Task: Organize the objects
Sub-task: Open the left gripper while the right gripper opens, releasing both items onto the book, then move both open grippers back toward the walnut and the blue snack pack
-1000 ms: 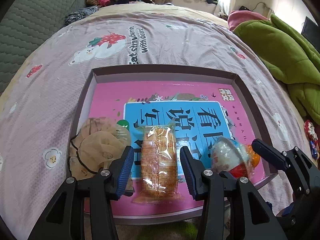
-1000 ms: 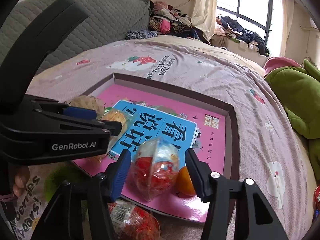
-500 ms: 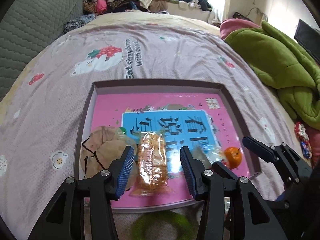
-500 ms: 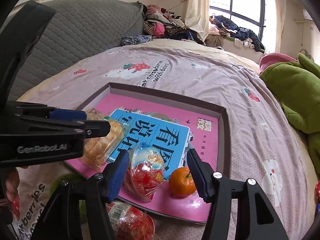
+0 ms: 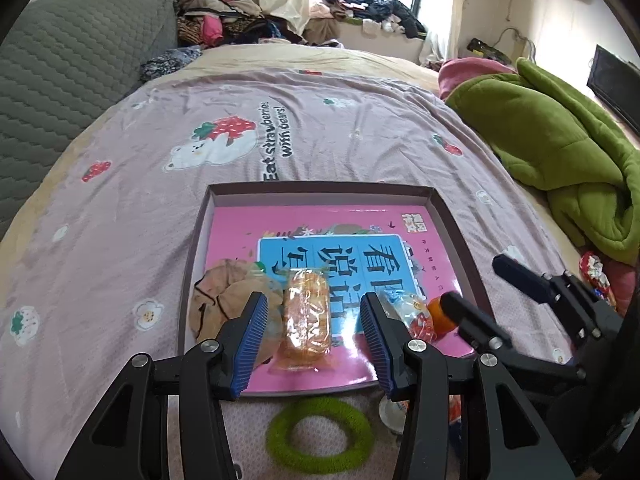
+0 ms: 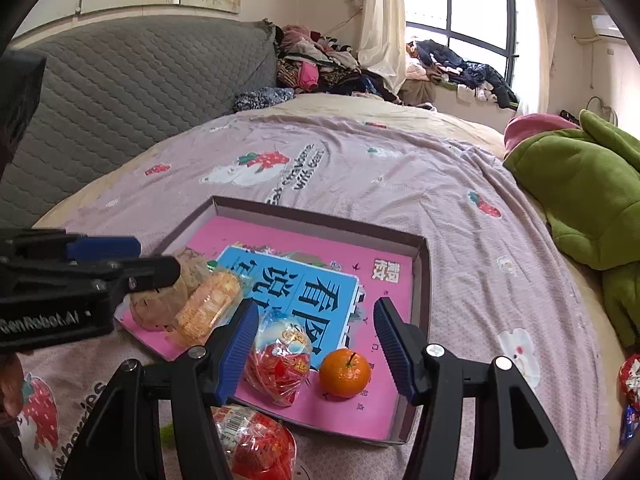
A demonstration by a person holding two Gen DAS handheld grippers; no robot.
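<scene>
Left wrist view had my left gripper (image 5: 312,332) angled down above the near edge of the box lid (image 5: 320,192), its blue pads standing apart with nothing pressed between them; framed in that gap lay one wrapped biscuit pack (image 5: 306,316), orange-gold under clear film, flat on the lid's pink floor; just left of it sat one tan crumpled pouch (image 5: 224,300); nearer me, outside the lid, lay one green fuzzy ring (image 5: 320,436) on the lilac bedsheet (image 5: 120,240).

Right wrist view showed my right gripper (image 6: 316,344) likewise released, tilted down over the lid's near corner; its jaws had just been opening, and between them, untouched, sat one round red-and-clear sweet bag (image 6: 280,360) and one small orange (image 6: 345,373), both resting inside the lid beside the blue printed panel; a second red sweet bag (image 6: 256,444) lay outside the lid, below the left finger; I counted two such bags in all; well off to the right lay one green blanket (image 6: 580,200).
</scene>
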